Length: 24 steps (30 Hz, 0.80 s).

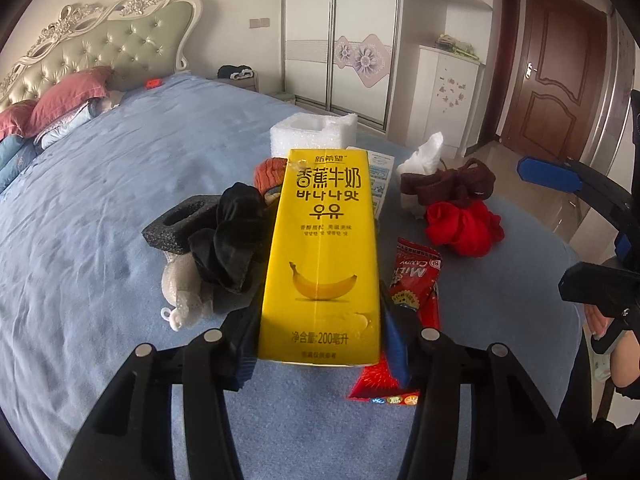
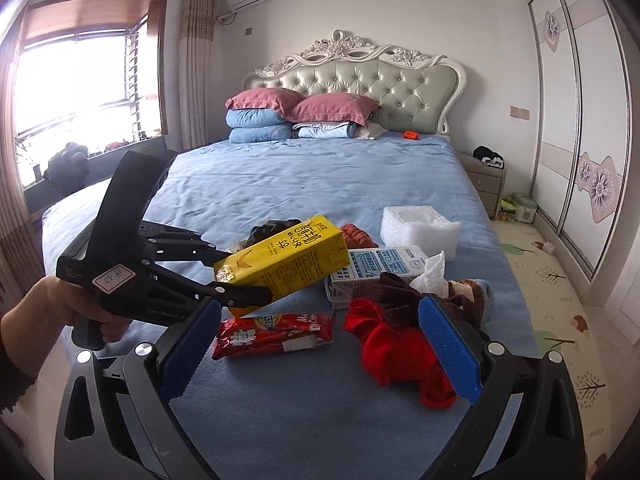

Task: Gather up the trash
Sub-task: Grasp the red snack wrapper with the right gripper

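A yellow banana-milk carton [image 1: 320, 248] sits lengthwise between the fingers of my left gripper [image 1: 320, 320], which is shut on it. The right wrist view shows the same carton [image 2: 280, 260] tilted and held above the blue bed [image 2: 320, 176] by the left gripper [image 2: 244, 276], with a hand on its handle. My right gripper [image 2: 320, 320] stands open low over the bed, nothing between its blue pads [image 2: 448, 352]. Below it lie a red snack wrapper [image 2: 276, 334] and a white-and-blue carton [image 2: 376, 268].
Around the carton lie a white foam block [image 1: 312, 132], a black foam piece [image 1: 180, 224], a black sock [image 1: 228, 236], a red cloth [image 2: 400, 352], brown socks [image 1: 452, 184] and crumpled tissue [image 1: 424, 156]. Pillows [image 2: 304, 108] lie at the headboard. A wardrobe [image 2: 580, 140] stands to the right.
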Tool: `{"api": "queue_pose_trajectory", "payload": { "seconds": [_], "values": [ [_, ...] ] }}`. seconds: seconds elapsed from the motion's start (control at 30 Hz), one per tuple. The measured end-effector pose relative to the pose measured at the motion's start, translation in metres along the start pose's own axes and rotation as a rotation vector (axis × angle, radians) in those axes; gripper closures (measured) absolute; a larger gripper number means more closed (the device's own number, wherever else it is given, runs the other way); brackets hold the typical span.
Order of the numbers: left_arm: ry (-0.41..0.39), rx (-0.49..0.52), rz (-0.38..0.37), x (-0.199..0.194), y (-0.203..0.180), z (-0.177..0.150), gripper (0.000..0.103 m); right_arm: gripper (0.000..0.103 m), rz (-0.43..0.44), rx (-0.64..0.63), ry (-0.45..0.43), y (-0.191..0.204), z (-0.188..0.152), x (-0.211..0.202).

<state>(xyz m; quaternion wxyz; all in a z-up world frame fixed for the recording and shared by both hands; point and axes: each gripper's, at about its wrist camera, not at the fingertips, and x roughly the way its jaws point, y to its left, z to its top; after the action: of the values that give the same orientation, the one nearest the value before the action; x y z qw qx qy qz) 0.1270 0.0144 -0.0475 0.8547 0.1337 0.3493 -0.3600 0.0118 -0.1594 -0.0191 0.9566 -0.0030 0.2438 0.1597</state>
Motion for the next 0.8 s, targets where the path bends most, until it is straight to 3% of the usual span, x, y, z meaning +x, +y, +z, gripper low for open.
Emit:
{"api": "queue_pose_trajectory", "payload": {
  "seconds": [0.2,0.43,0.5,0.67,0.8],
  "values": [
    [-0.036,0.018,0.026,0.001,-0.007,0.004,0.054,0.008,0.003,0.002,0.02,-0.003,0.001,-0.001],
    [-0.139,-0.009,0.047,-0.036,-0.005,-0.004,0.054,0.008,0.208,-0.06,0.1,0.009,0.004,0.01],
    [-0.163,-0.027,0.056,-0.051,-0.001,-0.009,0.054,0.008,0.232,-0.09,0.145,0.019,0.005,0.018],
    [-0.186,-0.06,0.088,-0.077,0.007,-0.023,0.053,0.008,0.158,-0.131,0.207,0.037,0.007,0.043],
    [-0.19,-0.075,0.096,-0.087,0.01,-0.033,0.053,0.008,0.151,-0.1,0.297,0.035,0.003,0.073]
  ]
}}
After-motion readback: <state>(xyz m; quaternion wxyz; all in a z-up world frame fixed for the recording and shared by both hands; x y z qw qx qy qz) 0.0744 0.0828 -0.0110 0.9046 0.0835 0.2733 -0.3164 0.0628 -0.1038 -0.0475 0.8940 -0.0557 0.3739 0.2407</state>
